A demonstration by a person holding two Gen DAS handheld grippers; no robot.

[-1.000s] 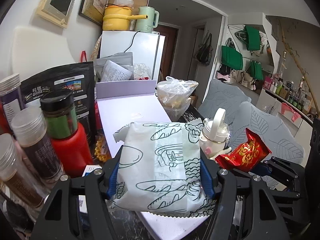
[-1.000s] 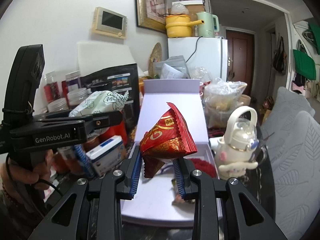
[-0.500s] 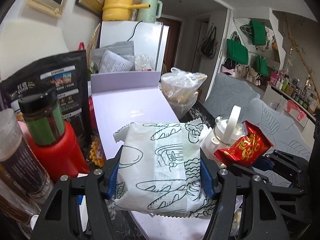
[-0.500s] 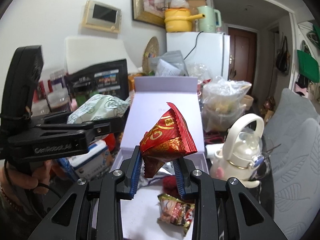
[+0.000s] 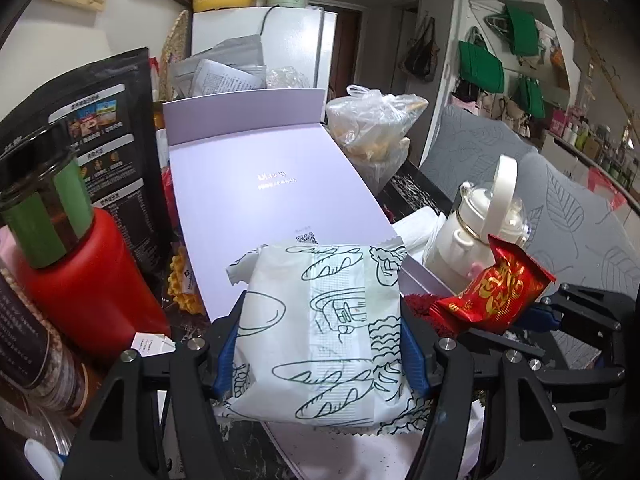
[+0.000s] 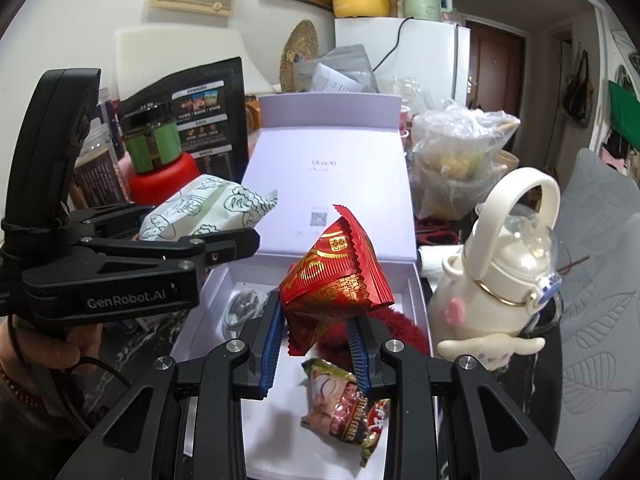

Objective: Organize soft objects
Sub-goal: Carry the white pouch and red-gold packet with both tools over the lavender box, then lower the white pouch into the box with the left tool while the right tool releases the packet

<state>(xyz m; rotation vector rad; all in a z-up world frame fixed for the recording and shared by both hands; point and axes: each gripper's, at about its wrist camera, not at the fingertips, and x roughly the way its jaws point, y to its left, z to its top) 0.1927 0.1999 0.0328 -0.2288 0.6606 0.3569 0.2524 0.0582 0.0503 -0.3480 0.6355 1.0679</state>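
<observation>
Since 1 second ago both grippers have come forward and lower over the lavender box (image 6: 412, 296): its tray, then mostly hidden in the right wrist view, now shows its white floor, and the wall panel and framed picture have slid toward the top edge.

The box sits open on a crowded dark marbled tabletop (image 5: 412, 196), its lid leaning back. To the left stand a red jar (image 5: 88, 280) topped by a green-banded jar (image 5: 44, 208) and a black pouch (image 5: 108, 152); to the right a clear plastic bag (image 5: 372, 128) and a white kettle-shaped bottle (image 6: 500, 292). Behind, a white fridge carries a yellow pot and a green kettle.

The left gripper (image 5: 320, 344) is clenched on the white bread-print packet (image 5: 320, 332), held above the box's near edge. The right gripper (image 6: 316, 340) is clamped on the red foil packet (image 6: 336, 276) over the tray, where a snack packet (image 6: 344, 404), something red and fuzzy and a white cable lie.
</observation>
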